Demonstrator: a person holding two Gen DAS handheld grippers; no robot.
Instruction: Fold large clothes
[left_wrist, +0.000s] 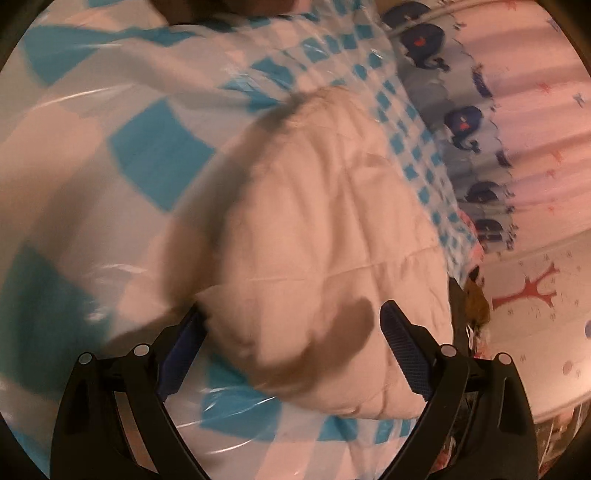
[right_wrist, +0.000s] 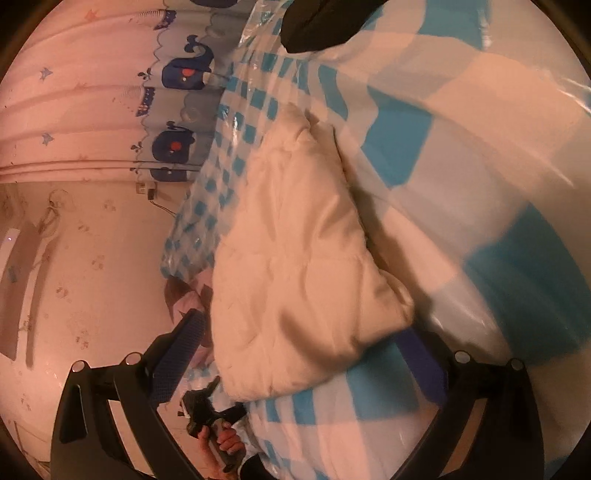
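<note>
Pink whale-print curtain, patterned pink wall, blue-checked plastic-covered surface, warm dim light.

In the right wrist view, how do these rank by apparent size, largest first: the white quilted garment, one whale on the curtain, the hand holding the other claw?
1. White quilted garment, by far the largest; it is also nearest the camera.
2. Whale on the curtain.
3. Hand, close to the whale in apparent size, so this order is unsure.

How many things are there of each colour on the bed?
White: 1, the puffy jacket.
Blue and white checks: 1, the cover under it.
Black: 2, the left gripper and right gripper, both with jaws open.
Total: 4.
</note>
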